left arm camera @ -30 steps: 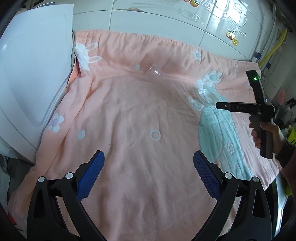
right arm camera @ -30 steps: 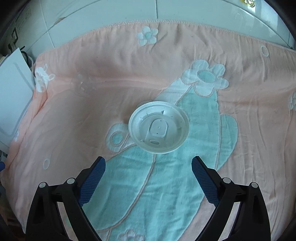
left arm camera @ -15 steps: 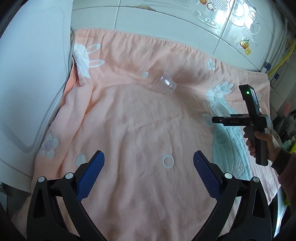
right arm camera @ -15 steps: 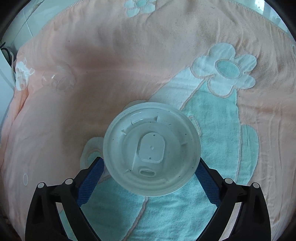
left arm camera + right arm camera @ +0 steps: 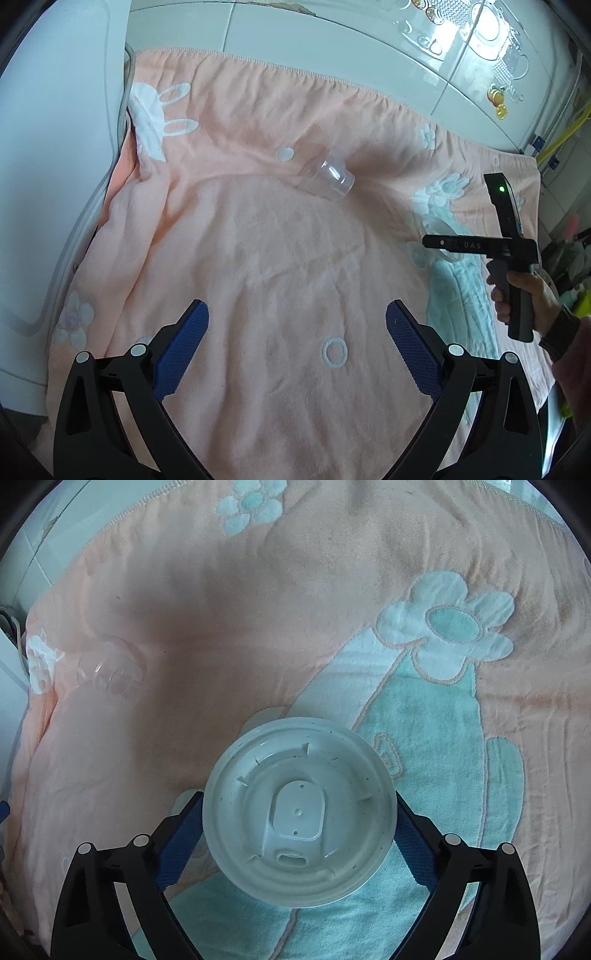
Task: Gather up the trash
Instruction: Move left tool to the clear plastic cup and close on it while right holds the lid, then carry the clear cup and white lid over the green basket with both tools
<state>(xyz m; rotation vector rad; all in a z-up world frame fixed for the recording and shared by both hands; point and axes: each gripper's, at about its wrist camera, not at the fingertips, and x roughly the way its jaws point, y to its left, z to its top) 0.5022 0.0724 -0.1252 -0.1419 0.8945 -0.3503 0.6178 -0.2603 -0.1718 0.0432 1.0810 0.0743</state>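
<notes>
R gripper (image 5: pixel 299 819): jaws spread, blue pads flanking round white plastic cup lid (image 5: pixel 299 812), pads at lid rim; contact can't tell. Lid flat on peach-pink terry blanket (image 5: pixel 258 609), on teal patch. L gripper (image 5: pixel 297 345): jaws wide apart, nothing between, above blanket. Clear plastic cup (image 5: pixel 328 177) on its side mid-blanket, well apart from L gripper.

The blanket (image 5: pixel 258 590) is peach-pink with white-and-teal flowers, white rabbits and small white rings. A white cup lid (image 5: pixel 299 812) lies on its teal patch. The plastic cup (image 5: pixel 327 177) is clear. Both grippers have black frames and blue fingertips (image 5: pixel 184 343).
</notes>
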